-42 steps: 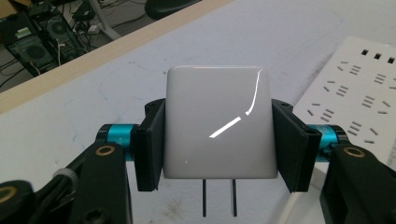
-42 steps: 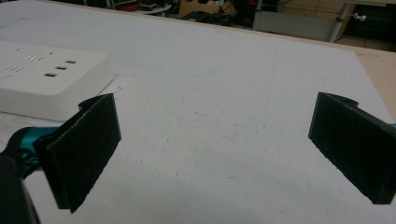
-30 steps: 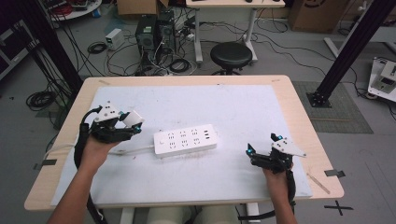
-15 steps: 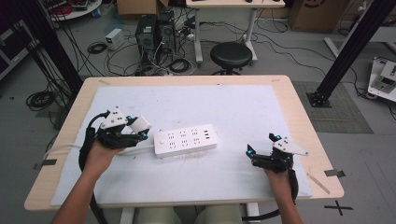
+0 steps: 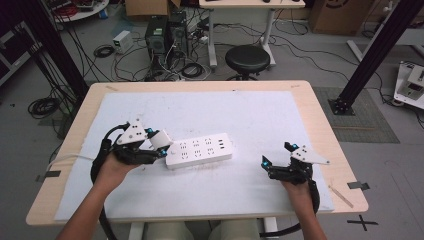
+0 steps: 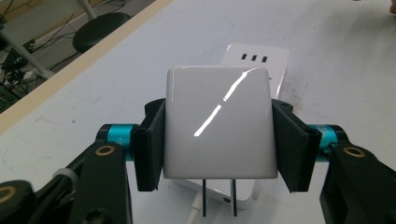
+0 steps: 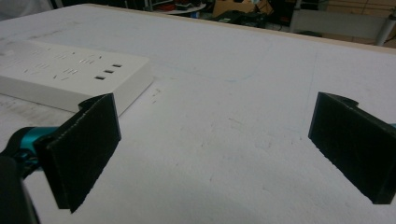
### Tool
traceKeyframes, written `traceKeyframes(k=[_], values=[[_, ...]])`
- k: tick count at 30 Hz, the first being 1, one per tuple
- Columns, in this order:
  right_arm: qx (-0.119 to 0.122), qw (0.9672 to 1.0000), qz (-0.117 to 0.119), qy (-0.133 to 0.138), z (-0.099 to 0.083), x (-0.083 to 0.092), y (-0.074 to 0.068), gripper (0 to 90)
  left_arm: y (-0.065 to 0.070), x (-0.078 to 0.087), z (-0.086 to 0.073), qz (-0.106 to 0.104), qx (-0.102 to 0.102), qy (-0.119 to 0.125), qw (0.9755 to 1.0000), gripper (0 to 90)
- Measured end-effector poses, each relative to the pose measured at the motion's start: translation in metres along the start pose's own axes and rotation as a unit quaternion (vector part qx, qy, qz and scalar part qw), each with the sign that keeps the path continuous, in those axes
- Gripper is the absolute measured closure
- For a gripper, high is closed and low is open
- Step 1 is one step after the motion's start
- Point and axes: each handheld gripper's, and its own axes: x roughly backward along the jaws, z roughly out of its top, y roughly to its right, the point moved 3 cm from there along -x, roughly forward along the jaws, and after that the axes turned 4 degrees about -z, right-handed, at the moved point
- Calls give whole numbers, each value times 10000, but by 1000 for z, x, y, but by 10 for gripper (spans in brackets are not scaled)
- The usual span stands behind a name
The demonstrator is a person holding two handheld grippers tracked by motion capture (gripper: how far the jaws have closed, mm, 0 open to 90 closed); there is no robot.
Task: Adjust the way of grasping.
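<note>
Nearest the person's edge of the worktop (image 5: 320, 100), the right gripper (image 5: 276, 163) rests low on the white mat (image 5: 250, 110), held by the right hand (image 5: 296, 186). Its jaws stand spread wide with nothing between them; the right gripper view shows bare mat in the gap. It lies well apart from the power strip (image 5: 199, 150), to that strip's right.

At the same depth on the left, the left hand (image 5: 116, 167) carries the left gripper (image 5: 161, 146). Its jaws are pinching a white charger block (image 6: 218, 122) by its two flat sides, one pad (image 6: 150, 144) on each. The block's glossy face is turned to the camera and its two metal prongs (image 6: 219, 198) point downward. In the high view the charger block (image 5: 161, 139) sits just at the left end of the power strip, above or touching it; contact cannot be confirmed.

The power strip lies flat near the middle of the mat, long axis running left to right, slightly tilted. In the left gripper view it extends behind and beneath the block, with three small slots at its far end. Nothing stands between the block and the strip.

Beyond the far edge of the worktop: a black round stool (image 5: 247, 58), computer towers (image 5: 164, 34) and loose cables (image 5: 105, 50) on the floor, and a black frame leg (image 5: 370, 57) to the right.
</note>
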Motion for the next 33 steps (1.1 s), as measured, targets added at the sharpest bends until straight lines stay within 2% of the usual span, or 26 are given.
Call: traceKeyframes(k=[6,10,18,26,29,33], values=[[-97,9997,221,29,7,0,-5,21,9,-5,5,-182,-232,-67,9995,425],[-265,9988,418,61,11,0,-8,21,16,-8,7,-284,-384,-108,9988,425],[-175,9974,694,97,21,0,-20,21,28,-12,11,-480,-680,-122,9965,425],[-105,9962,863,32,25,-3,-27,21,34,-19,12,-612,-810,-113,9948,425],[-203,9954,940,-40,26,-4,-29,21,36,-22,13,-631,-829,-108,9945,425],[-199,9946,1019,-92,28,-6,-33,21,39,-26,15,-696,-885,-115,9936,425]])
